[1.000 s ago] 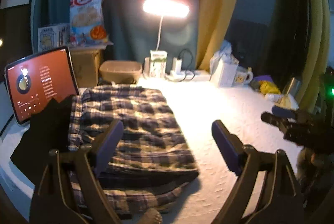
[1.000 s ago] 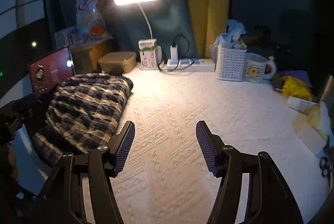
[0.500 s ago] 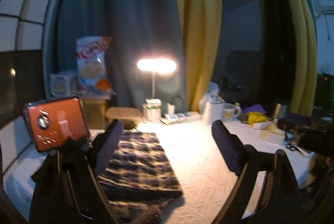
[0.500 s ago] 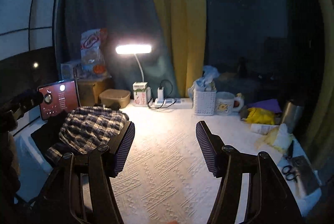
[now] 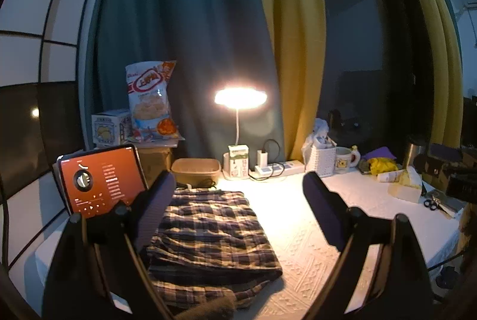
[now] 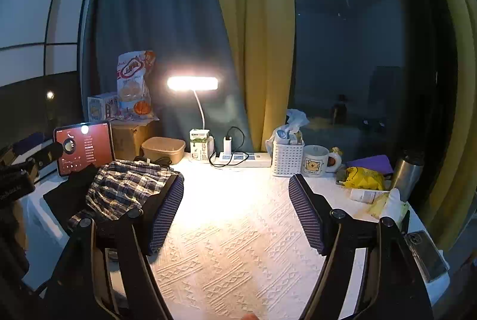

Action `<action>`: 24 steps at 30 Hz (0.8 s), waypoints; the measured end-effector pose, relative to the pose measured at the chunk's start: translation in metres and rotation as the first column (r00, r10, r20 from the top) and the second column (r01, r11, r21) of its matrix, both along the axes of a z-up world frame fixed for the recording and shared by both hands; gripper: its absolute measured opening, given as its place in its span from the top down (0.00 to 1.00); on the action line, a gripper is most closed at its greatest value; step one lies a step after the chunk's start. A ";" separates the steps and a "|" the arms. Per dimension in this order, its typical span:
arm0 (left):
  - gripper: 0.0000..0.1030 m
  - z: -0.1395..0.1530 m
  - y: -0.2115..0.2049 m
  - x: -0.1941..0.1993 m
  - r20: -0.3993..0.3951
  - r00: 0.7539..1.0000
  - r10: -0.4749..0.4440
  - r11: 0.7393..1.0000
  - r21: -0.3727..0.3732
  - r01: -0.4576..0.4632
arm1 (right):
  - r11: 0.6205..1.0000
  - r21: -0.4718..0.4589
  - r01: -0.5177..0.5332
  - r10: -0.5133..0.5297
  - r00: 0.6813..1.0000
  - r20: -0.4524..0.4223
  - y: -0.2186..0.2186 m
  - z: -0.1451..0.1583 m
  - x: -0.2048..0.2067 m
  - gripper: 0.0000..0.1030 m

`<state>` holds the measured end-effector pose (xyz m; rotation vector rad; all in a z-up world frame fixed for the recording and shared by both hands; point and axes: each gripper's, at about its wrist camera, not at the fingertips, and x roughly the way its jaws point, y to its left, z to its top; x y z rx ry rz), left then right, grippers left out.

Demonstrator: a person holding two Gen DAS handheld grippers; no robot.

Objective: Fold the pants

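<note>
Pants [image 5: 208, 227] lie folded at lower left of the counter [image 5: 298, 218]; both claws, left claw [image 5: 235, 215] and right claw [image 6: 235, 215], have lifted away, jaws apart and empty, so folding looks finished.

raised wrist views, facing lamp [image 5: 240, 98], shared

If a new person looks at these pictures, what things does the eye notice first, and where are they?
First the glowing desk lamp at the back of the table, before the curtains. Then the folded plaid pants lying on the white tablecloth at the left, beside the tablet with its red screen. Both grippers hang open above the table, holding nothing.
</note>
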<state>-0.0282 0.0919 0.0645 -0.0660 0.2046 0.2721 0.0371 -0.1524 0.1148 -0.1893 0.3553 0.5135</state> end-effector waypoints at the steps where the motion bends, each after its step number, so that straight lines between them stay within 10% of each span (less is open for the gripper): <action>1: 0.14 0.000 0.002 0.000 0.002 1.000 0.000 1.000 -0.006 0.000 | 1.000 -0.004 0.001 -0.001 1.000 -0.003 0.001 -0.001 0.001 0.26; 24: 0.14 -0.006 -0.004 0.005 -0.027 0.999 -0.041 0.999 -0.010 0.041 | 0.999 -0.036 0.034 -0.035 0.999 -0.041 0.003 -0.016 0.013 0.26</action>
